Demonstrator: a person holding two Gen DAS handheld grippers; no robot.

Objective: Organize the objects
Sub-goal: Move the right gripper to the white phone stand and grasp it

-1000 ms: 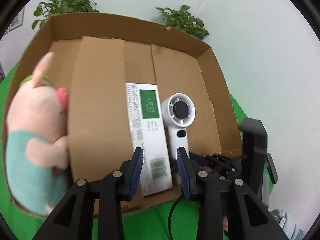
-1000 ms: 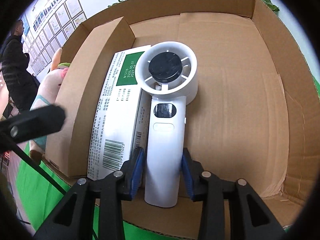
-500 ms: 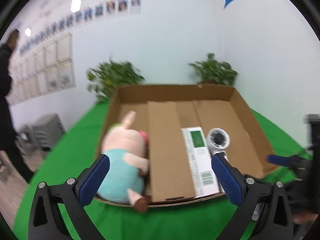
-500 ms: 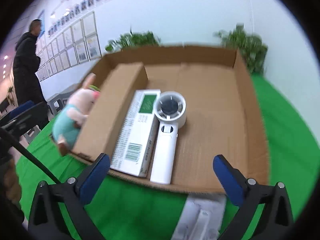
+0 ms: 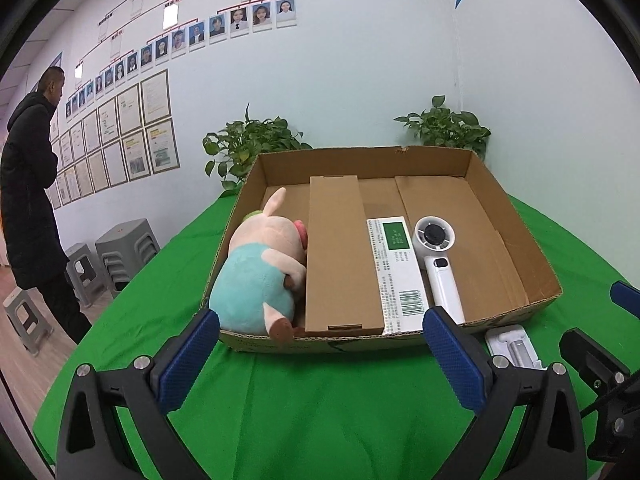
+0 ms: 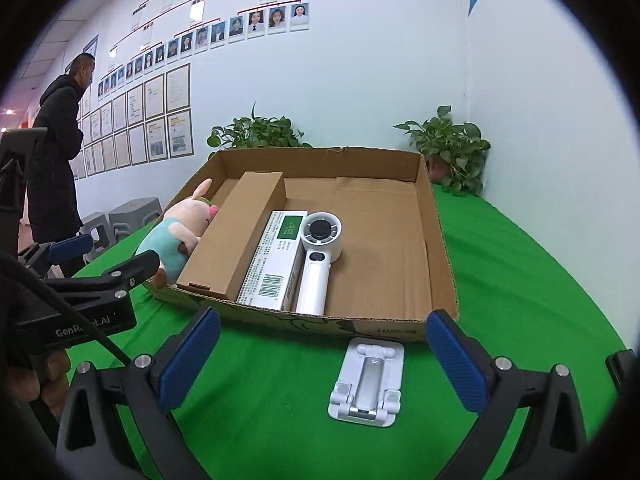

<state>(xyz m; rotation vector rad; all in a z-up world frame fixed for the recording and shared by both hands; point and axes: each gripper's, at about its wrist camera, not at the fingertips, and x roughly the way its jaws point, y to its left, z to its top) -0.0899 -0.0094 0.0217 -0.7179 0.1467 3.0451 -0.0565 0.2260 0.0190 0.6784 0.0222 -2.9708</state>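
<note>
While both the left gripper (image 5: 320, 354) and right gripper (image 6: 322, 354) hang spread and empty, the cardboard tray (image 6: 438, 240) holds a plush pig (image 5: 260, 276), brown carton (image 5: 340, 256), white-green box (image 5: 396, 268) and handheld fan (image 6: 318, 258); a white stand (image 6: 368, 384) lies on the green cloth (image 6: 520, 280) outside.

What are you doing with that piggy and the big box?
Someone is tidying things into a cardboard box with two hand-held grippers. The toy pig, a brown carton, a white packet and a little fan are inside. Both grippers are open and hold nothing. A white phone stand waits on the green cloth.
</note>
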